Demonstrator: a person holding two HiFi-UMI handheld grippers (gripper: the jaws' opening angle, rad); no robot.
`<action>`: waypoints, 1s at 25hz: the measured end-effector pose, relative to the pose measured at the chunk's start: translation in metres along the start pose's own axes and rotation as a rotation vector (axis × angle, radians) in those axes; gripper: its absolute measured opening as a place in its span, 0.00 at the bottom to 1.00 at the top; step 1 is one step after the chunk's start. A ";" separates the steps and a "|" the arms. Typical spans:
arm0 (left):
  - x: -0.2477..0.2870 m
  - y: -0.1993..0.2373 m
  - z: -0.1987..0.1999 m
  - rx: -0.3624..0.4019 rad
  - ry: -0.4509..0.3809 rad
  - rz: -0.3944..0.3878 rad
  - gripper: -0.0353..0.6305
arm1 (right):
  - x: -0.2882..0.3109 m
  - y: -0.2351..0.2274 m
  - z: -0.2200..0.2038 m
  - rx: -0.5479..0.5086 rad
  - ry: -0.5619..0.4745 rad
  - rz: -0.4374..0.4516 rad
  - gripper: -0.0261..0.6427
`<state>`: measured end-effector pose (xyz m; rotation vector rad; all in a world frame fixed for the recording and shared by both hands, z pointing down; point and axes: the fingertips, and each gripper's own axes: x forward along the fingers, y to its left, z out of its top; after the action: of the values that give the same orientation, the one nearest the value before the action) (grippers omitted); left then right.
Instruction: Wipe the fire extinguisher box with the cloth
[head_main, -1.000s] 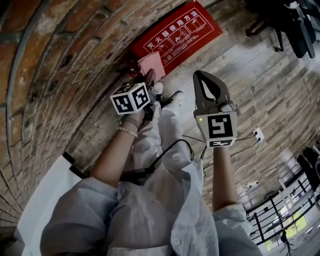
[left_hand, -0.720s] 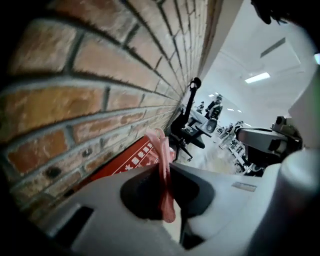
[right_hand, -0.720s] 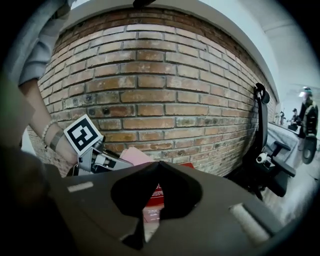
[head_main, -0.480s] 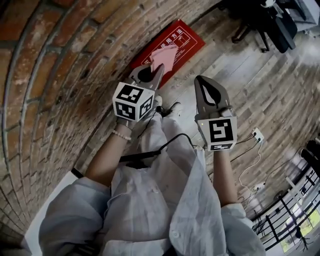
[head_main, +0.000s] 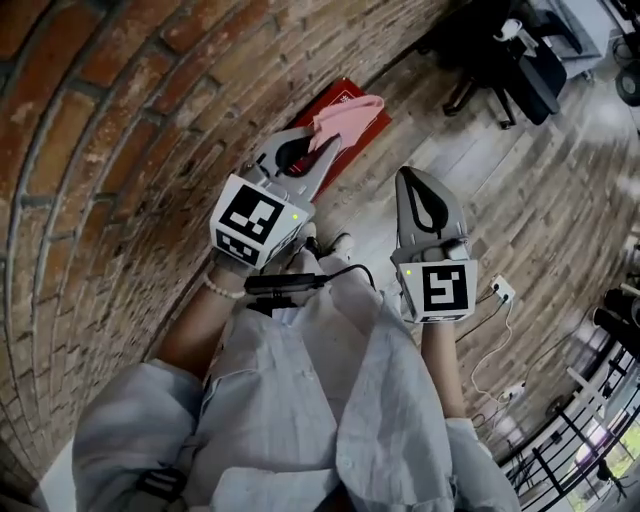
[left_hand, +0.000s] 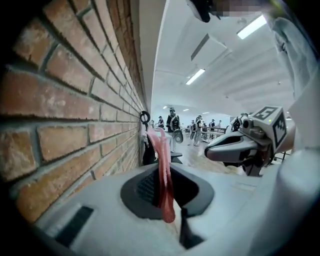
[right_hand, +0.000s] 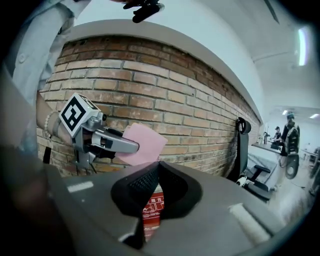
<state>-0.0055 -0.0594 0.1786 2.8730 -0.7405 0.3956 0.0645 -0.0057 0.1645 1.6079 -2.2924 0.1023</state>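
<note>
The red fire extinguisher box (head_main: 333, 104) stands on the floor against the brick wall (head_main: 120, 130). My left gripper (head_main: 325, 150) is held up in front of it, shut on a pink cloth (head_main: 352, 114) that sticks out past the fingertips. In the left gripper view the cloth (left_hand: 162, 170) hangs edge-on between the jaws. My right gripper (head_main: 412, 176) is beside the left one, shut and holding nothing. The right gripper view shows the left gripper (right_hand: 131, 146) with the cloth (right_hand: 148, 142), and the red box (right_hand: 151, 210) low between its own jaws.
Black office chairs (head_main: 500, 50) stand on the wooden floor beyond the box; one chair (right_hand: 242, 150) is close to the wall. A white power strip (head_main: 501, 290) with cables lies at the right. People (left_hand: 172, 125) stand far down the hall.
My left gripper has lifted the pink cloth up and away from the box's face. The box now looks smaller and farther off. The right gripper has barely moved.
</note>
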 end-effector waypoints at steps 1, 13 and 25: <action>-0.004 -0.003 0.009 0.017 -0.005 -0.004 0.07 | -0.004 -0.003 0.007 -0.002 -0.004 -0.010 0.05; -0.036 -0.026 0.070 0.183 -0.057 -0.050 0.07 | -0.030 -0.011 0.047 -0.005 -0.055 -0.075 0.05; -0.044 -0.038 0.078 0.243 -0.067 -0.066 0.07 | -0.026 -0.005 0.067 -0.062 -0.079 -0.050 0.05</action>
<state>-0.0073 -0.0222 0.0882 3.1428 -0.6467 0.4094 0.0616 -0.0010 0.0928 1.6648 -2.2877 -0.0448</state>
